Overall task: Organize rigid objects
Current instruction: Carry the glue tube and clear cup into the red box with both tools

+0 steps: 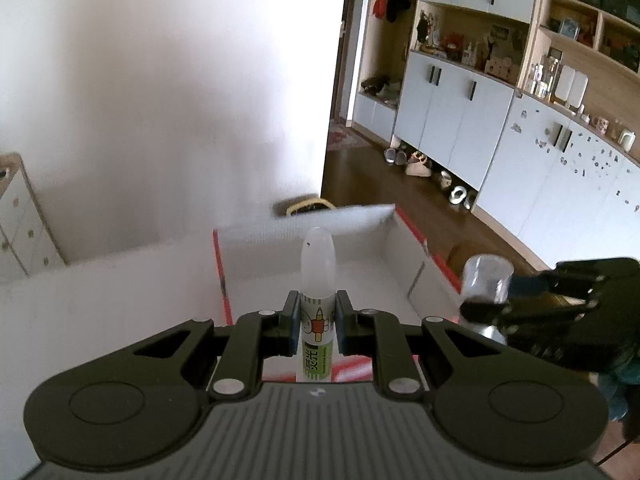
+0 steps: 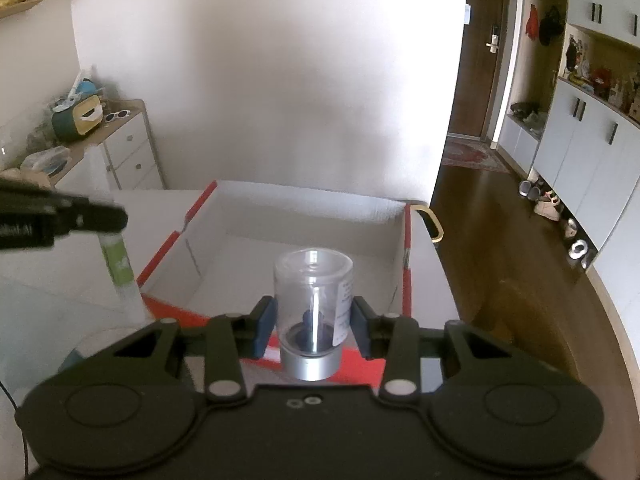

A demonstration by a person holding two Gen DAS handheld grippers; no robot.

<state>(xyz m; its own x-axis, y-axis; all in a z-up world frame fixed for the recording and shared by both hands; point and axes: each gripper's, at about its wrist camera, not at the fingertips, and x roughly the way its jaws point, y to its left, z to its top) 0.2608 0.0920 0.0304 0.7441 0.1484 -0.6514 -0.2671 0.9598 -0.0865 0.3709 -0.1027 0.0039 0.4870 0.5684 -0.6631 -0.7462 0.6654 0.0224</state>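
My left gripper (image 1: 317, 318) is shut on a glue bottle (image 1: 317, 304) with a frosted cap and a green cartoon label, held upright above the near edge of a white box with red rims (image 1: 218, 256). My right gripper (image 2: 313, 322) is shut on a clear plastic jar (image 2: 313, 300) with a silver base, held upright over the near rim of the same box (image 2: 407, 240). The jar also shows at the right of the left wrist view (image 1: 486, 280), and the glue bottle at the left of the right wrist view (image 2: 118, 264).
The box sits on a white table (image 1: 100, 320). A white drawer unit with clutter (image 2: 128, 148) stands at the left wall. Wall cabinets and shelves (image 1: 460, 112) line the right, with shoes (image 1: 420, 166) on the wooden floor. A chair back (image 1: 308, 205) shows behind the box.
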